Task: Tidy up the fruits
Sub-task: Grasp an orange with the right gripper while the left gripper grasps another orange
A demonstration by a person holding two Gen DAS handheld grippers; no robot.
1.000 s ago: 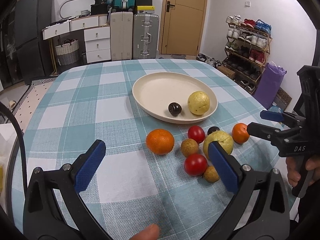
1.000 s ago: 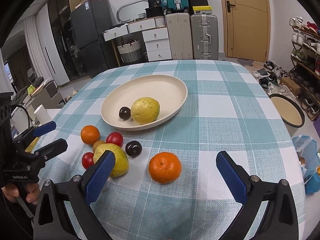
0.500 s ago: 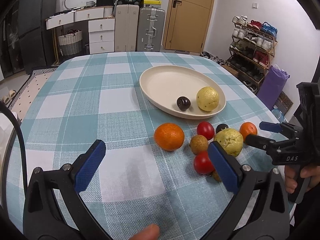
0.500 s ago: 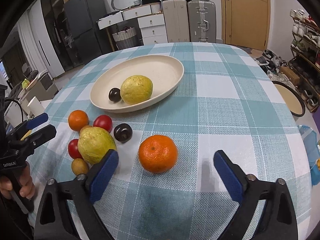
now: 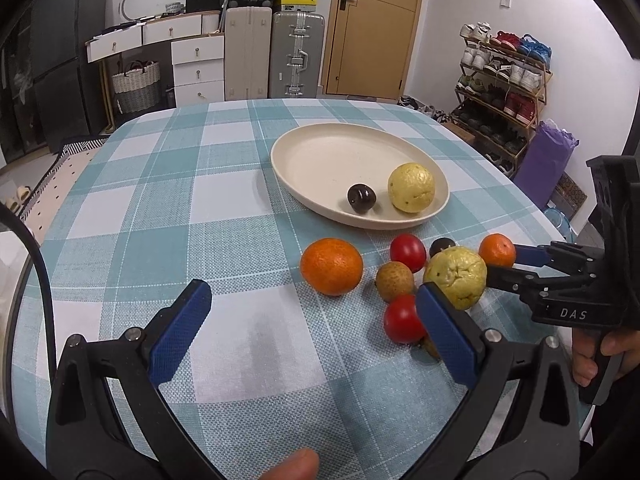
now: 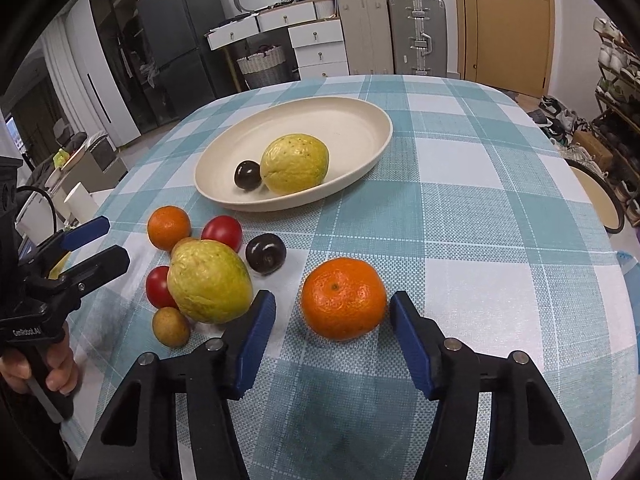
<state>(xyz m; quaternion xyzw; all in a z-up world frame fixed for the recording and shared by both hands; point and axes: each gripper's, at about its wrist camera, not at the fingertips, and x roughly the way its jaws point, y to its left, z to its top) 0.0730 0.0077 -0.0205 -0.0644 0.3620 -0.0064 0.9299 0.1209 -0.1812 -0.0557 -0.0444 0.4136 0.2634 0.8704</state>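
Observation:
A cream plate (image 5: pixel 320 152) (image 6: pixel 360 120) holds a yellow guava (image 5: pixel 411 187) (image 6: pixel 295 163) and a dark plum (image 5: pixel 361 198) (image 6: pixel 247 174). On the checked cloth lie a big orange (image 5: pixel 331 266) (image 6: pixel 343 298), a second guava (image 5: pixel 456 276) (image 6: pixel 209 280), two red tomatoes (image 5: pixel 407 247) (image 5: pixel 402 318), a small orange (image 5: pixel 497 250) (image 6: pixel 169 227), a dark plum (image 6: pixel 265 253) and small brown fruits (image 5: pixel 394 281) (image 6: pixel 171 326). My right gripper (image 6: pixel 332 340) is open, its fingers on either side of the big orange. My left gripper (image 5: pixel 312 332) is open and empty above the cloth.
The table's right edge drops to a round tray (image 6: pixel 600 200) on the floor. Suitcases (image 5: pixel 296 60), drawers (image 5: pixel 196 68) and a shoe rack (image 5: pixel 500 80) stand beyond the table. Bare cloth lies left of the plate (image 5: pixel 160 200).
My right gripper has moved forward and down and narrowed, so its fingers now flank the big orange. My left gripper has shifted slightly left and stays open.

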